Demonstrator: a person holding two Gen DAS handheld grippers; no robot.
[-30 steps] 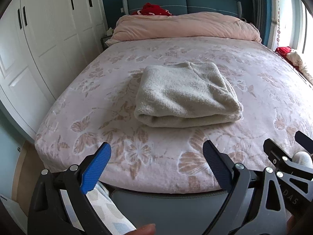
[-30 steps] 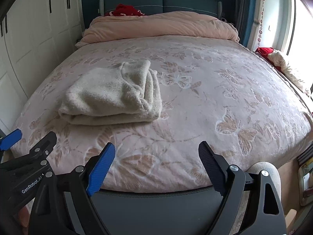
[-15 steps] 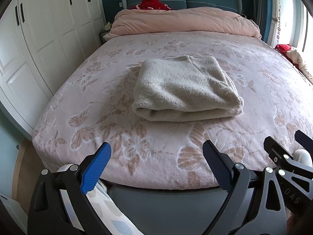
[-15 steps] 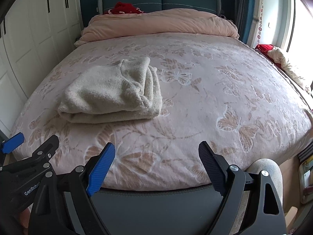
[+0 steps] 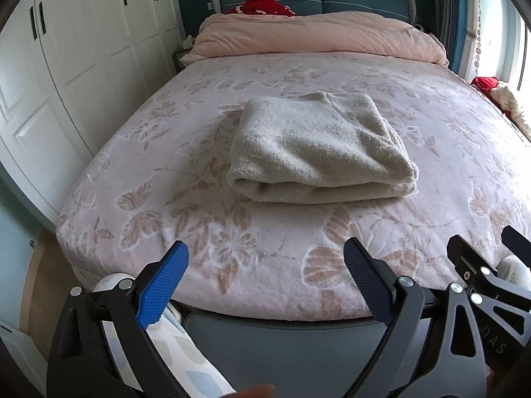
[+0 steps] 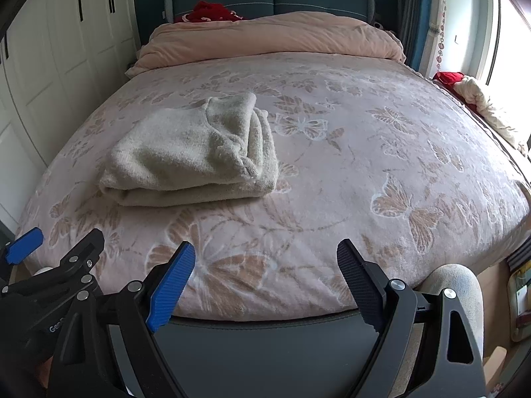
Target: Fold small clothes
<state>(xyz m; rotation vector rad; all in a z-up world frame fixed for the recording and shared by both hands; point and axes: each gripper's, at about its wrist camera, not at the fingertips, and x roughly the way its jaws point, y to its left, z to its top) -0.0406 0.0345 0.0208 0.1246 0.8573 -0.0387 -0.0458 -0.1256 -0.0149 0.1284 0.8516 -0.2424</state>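
A cream knitted garment lies folded into a thick rectangle on the floral pink bed, a little left of the bed's middle. In the right wrist view the same garment sits to the upper left. My left gripper hovers at the foot edge of the bed, jaws wide apart, nothing between them. My right gripper stands beside it to the right, also open and empty. Both are well short of the garment. The right gripper's frame shows at the lower right of the left wrist view.
A rolled pink duvet lies across the head of the bed with a red item behind it. White wardrobe doors line the left side. Red and cream bedding is piled by the window at right. A person's slippered foot stands below the bed's edge.
The garment lies unchanged. The left wrist view has shifted slightly, so the bed and garment sit a little lower in frame than half a second ago. Both grippers stayed open.
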